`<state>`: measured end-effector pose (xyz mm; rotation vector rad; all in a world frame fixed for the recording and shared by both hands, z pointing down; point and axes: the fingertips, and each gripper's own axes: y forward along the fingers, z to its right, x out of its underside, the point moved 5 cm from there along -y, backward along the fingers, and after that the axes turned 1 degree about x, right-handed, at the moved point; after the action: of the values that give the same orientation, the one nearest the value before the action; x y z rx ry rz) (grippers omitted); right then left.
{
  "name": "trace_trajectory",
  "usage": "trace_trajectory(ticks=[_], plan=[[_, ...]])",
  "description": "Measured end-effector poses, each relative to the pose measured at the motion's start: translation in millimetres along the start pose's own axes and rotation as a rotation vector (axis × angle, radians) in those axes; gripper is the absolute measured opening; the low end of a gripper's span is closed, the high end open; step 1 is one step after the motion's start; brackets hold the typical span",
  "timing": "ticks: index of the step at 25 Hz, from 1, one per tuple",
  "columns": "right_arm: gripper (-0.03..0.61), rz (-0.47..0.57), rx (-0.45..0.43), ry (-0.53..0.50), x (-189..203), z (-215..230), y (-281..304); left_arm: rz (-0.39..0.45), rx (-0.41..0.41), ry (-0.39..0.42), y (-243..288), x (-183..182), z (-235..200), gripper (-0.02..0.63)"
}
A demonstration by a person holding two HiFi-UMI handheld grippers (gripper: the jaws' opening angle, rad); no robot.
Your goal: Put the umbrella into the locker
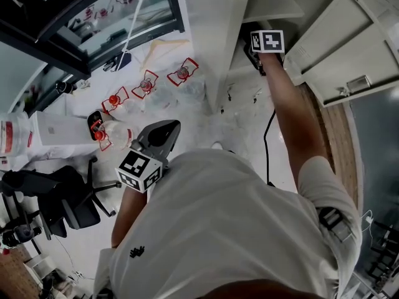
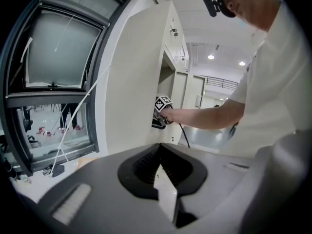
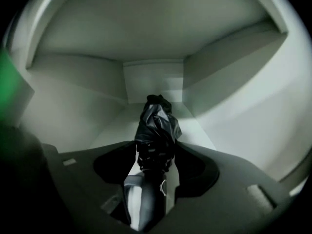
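A folded black umbrella (image 3: pixel 157 125) points into a pale locker compartment (image 3: pixel 153 79), its handle end between the jaws of my right gripper (image 3: pixel 148 179), which is shut on it. From the head view, the right gripper (image 1: pixel 267 42) reaches into the locker opening (image 1: pixel 265 8) at arm's length, and the umbrella is hidden there. The left gripper view also shows the right gripper (image 2: pixel 162 112) at the locker's edge. My left gripper (image 1: pixel 167 129) hangs low by the person's left side, away from the locker. Its jaws (image 2: pixel 163 174) are shut with nothing in them.
An open locker door (image 1: pixel 349 48) swings out to the right of the compartment. A black cable (image 1: pixel 269 129) runs down below the right arm. On the floor to the left stand several red-marked bottles (image 1: pixel 146 83), a black office chair (image 1: pixel 62 198) and a window frame (image 2: pixel 53 96).
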<state>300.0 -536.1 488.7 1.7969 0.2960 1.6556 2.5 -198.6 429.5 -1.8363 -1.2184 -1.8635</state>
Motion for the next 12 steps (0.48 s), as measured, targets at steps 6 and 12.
trace_trajectory(ticks=[6, 12], plan=[[0.25, 0.038, 0.016, -0.001, -1, -3, -27, -0.013, 0.045, 0.001, -8, 7, -3, 0.055], [0.249, 0.06, 0.048, 0.015, 9, -7, -59, -0.016, 0.107, 0.012, -18, 11, -3, 0.055]])
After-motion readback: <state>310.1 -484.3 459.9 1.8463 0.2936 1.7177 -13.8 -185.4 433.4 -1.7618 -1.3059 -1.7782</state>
